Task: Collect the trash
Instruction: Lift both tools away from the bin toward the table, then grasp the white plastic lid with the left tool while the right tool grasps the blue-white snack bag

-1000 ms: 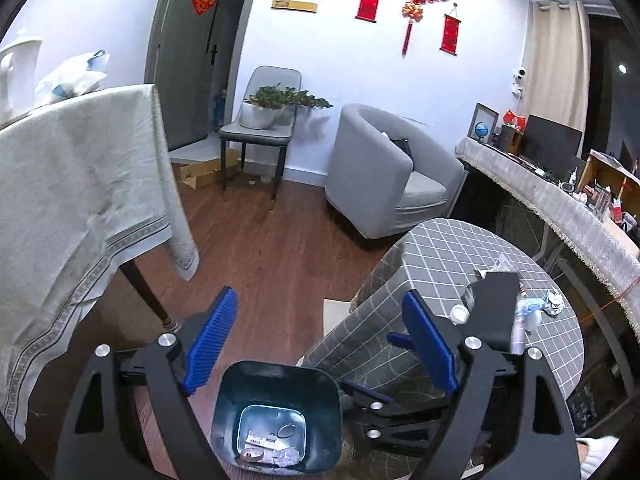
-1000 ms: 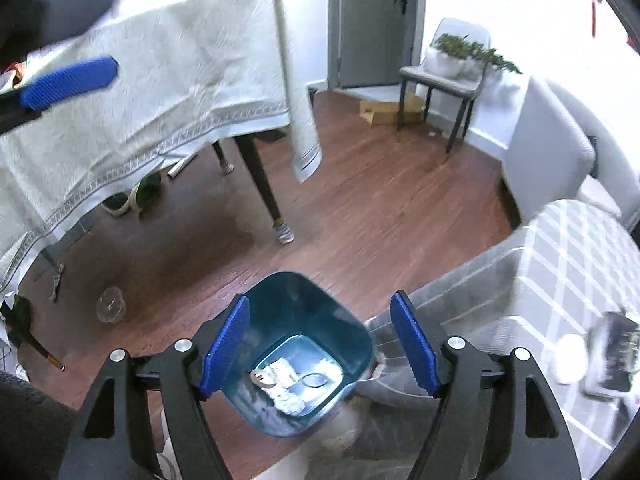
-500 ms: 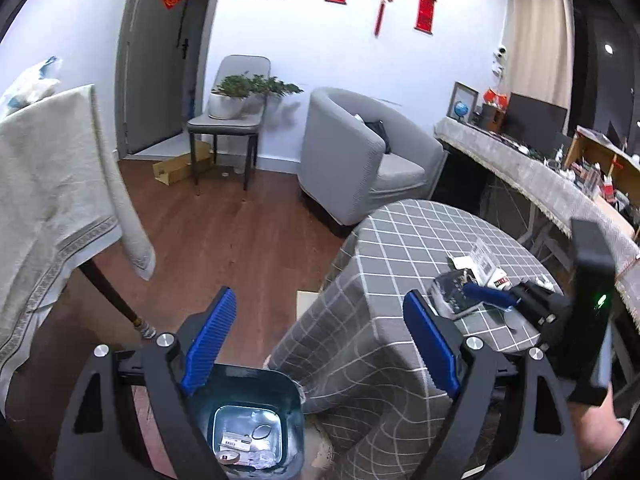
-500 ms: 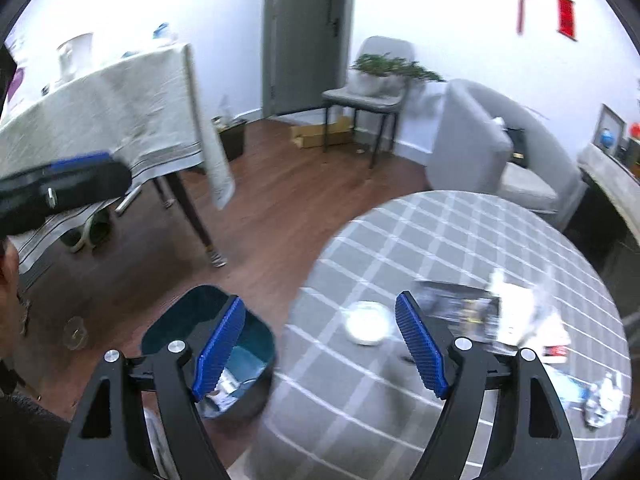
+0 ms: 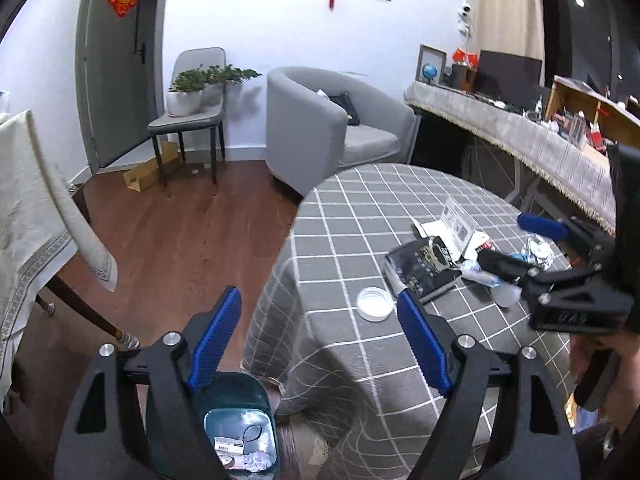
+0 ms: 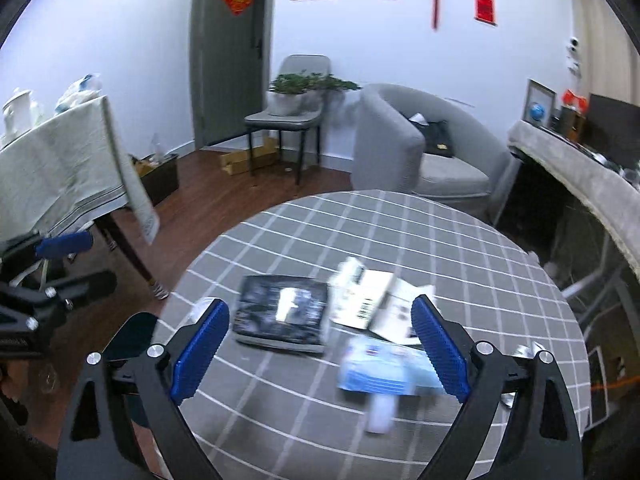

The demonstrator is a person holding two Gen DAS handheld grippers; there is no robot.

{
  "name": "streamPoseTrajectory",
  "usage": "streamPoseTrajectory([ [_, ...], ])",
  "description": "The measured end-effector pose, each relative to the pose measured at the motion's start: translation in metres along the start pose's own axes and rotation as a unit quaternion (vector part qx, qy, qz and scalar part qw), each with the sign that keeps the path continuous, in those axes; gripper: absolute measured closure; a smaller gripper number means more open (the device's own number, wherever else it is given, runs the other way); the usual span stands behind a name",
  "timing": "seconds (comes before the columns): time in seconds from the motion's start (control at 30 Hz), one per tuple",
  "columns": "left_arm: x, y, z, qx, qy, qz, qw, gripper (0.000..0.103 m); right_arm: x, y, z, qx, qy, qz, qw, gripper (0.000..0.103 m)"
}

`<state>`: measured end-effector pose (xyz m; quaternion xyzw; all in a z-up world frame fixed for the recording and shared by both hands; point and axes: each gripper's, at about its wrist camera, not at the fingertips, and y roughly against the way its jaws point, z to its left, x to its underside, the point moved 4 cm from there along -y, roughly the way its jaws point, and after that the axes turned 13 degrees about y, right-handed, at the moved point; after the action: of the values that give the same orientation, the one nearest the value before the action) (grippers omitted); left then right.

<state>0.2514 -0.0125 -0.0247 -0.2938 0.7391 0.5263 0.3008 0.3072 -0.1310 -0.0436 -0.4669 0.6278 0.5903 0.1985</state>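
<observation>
The right hand-held gripper (image 6: 320, 348), its jaws just opened wide and empty, hovers over the packets (image 6: 378, 372) littering the round desk (image 6: 460, 248), while the left hand-held gripper (image 5: 320, 344), also wide and empty, hangs at the desk's edge above the floor bin (image 5: 240, 432).

At the upper centre of the frame we see a grey armchair (image 5: 340, 120), a potted plant (image 5: 188, 92) on a grey chair (image 5: 192, 120) to its left, and a cardboard box (image 5: 148, 168) on the wooden floor (image 5: 180, 232).
</observation>
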Motion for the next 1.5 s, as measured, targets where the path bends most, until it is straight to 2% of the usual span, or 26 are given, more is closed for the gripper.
streamPoseTrajectory([
  [0.33, 0.018, -0.043, -0.03, 0.004, -0.037, 0.037, 0.9986, 0.03, 0.021, -0.004, -0.029, -0.008, -0.036, 0.021, 0.999, 0.004],
  [0.6, 0.025, -0.066, -0.034, 0.0, -0.037, 0.058, 0.9977, 0.049, 0.027, -0.009, -0.033, -0.018, -0.046, 0.037, 0.998, 0.004],
  [0.77, 0.028, -0.072, -0.039, -0.001, -0.043, 0.065, 0.997, 0.055, 0.032, -0.013, -0.033, -0.025, -0.043, 0.049, 0.998, 0.004],
  [0.83, 0.029, -0.075, -0.04, 0.002, -0.043, 0.068, 0.9968, 0.064, 0.033, -0.013, -0.032, -0.023, -0.04, 0.053, 0.998, 0.004],
  [0.93, 0.03, -0.077, -0.043, 0.002, -0.046, 0.067, 0.9967, 0.07, 0.036, -0.017, -0.033, -0.017, -0.035, 0.063, 0.997, 0.004],
  [1.2, 0.028, -0.072, -0.041, 0.009, -0.035, 0.06, 0.9975, 0.07, 0.041, -0.027, -0.037, -0.014, -0.049, 0.082, 0.995, 0.004],
  [1.37, 0.026, -0.067, -0.035, 0.008, -0.03, 0.057, 0.9979, 0.07, 0.042, -0.032, -0.034, -0.033, -0.067, 0.089, 0.993, 0.004],
  [1.5, 0.022, -0.063, -0.031, 0.01, -0.023, 0.055, 0.9982, 0.07, 0.041, -0.036, -0.032, -0.025, -0.067, 0.095, 0.993, 0.004],
])
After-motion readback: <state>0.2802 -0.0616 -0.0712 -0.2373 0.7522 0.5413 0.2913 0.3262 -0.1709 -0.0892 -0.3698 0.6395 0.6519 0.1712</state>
